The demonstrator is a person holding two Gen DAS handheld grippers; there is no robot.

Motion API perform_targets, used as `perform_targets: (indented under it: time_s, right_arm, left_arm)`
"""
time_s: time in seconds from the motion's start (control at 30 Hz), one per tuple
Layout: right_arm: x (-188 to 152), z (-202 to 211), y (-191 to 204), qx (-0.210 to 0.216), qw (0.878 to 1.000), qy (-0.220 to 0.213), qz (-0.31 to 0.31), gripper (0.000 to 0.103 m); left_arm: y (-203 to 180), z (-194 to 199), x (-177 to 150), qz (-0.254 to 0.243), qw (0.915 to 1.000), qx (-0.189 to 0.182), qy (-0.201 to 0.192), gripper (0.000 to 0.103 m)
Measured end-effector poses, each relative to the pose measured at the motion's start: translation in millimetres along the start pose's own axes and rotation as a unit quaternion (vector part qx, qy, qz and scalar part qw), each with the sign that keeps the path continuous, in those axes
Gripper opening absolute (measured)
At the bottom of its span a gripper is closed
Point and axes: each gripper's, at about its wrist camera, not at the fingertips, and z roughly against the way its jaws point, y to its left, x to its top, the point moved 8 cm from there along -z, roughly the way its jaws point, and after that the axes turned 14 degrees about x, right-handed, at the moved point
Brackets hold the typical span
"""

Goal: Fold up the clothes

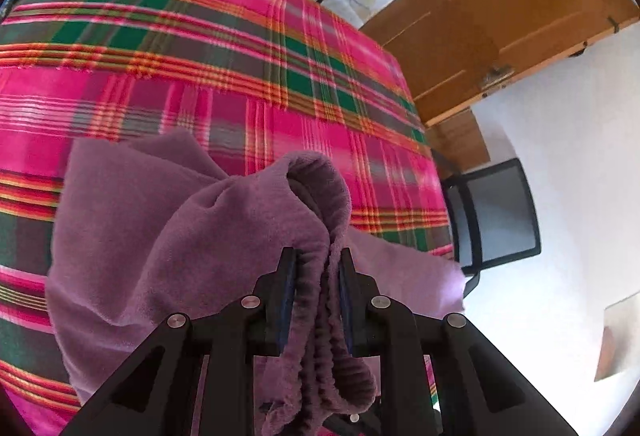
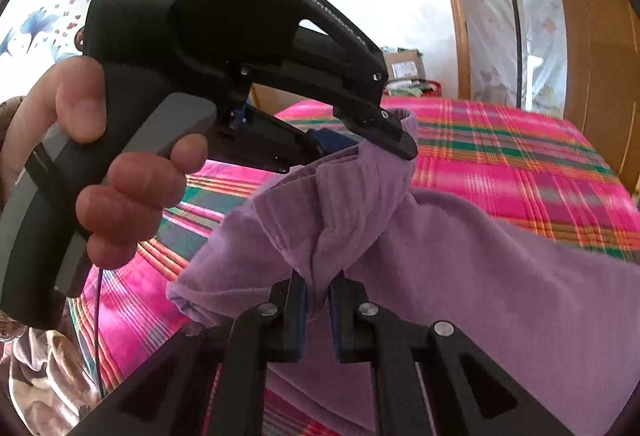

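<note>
Purple garment, perhaps sweater, cropped below

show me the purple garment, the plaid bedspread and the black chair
purple garment point(image 1: 168, 220), left wrist view, on its flat draped panel
plaid bedspread point(image 1: 180, 47), left wrist view, on a bare green and pink stretch
black chair point(image 1: 500, 211), left wrist view, on its backrest

1. One purple garment, lying over the plaid blanket.
2. One plaid blanket.
3. Two grippers above the blanket: left gripper, right gripper.
4. One hand.
5. One black chair, beside the blanket's edge.
</note>
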Motion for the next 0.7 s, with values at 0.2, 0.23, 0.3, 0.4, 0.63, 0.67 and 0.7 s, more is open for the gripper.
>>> perform_targets:
  time_s: [0.2, 0.23, 0.3, 0.4, 0.63, 0.67, 0.7]
  right_arm:
    - [-10.9, 2.5, -13.8, 0.019, 0.999, 0.016, -0.037, 0.012]
    - [-12.6, 2.1, -15.8, 0.020, 0.999, 0.019, -0.040, 0.013]
    - [-15.3, 1.6, -20.0, 0.025, 0.998, 0.022, -0.045, 0.013]
    - [-18.9, 1.1, -25.5, 0.032, 0.998, 0.027, -0.052, 0.014]
    - [-27.0, 7.7, -34.2, 0.049, 0.995, 0.038, -0.075, 0.018]
    - [-29.0, 9.9, -34.9, 0.051, 0.995, 0.039, -0.080, 0.019]
    - [-32.2, 13.1, -34.6, 0.054, 0.994, 0.041, -0.084, 0.019]
  left_arm:
    - [-6.4, -17.1, -4.2, -0.011, 0.9997, 0.012, 0.019, 0.026]
    - [-7.1, -18.7, -4.9, -0.012, 0.9996, 0.012, 0.022, 0.026]
    - [-7.9, -21.1, -5.8, -0.011, 0.9995, 0.012, 0.028, 0.030]
    - [-9.4, -23.8, -6.7, -0.010, 0.9993, 0.013, 0.035, 0.032]
    - [-13.5, -21.5, -15.1, -0.010, 0.9986, -0.010, 0.052, 0.038]
    - [-12.3, -18.3, -15.4, -0.009, 0.9988, -0.011, 0.047, 0.039]
    - [-10.8, -14.5, -15.3, -0.010, 0.9991, -0.010, 0.041, 0.040]
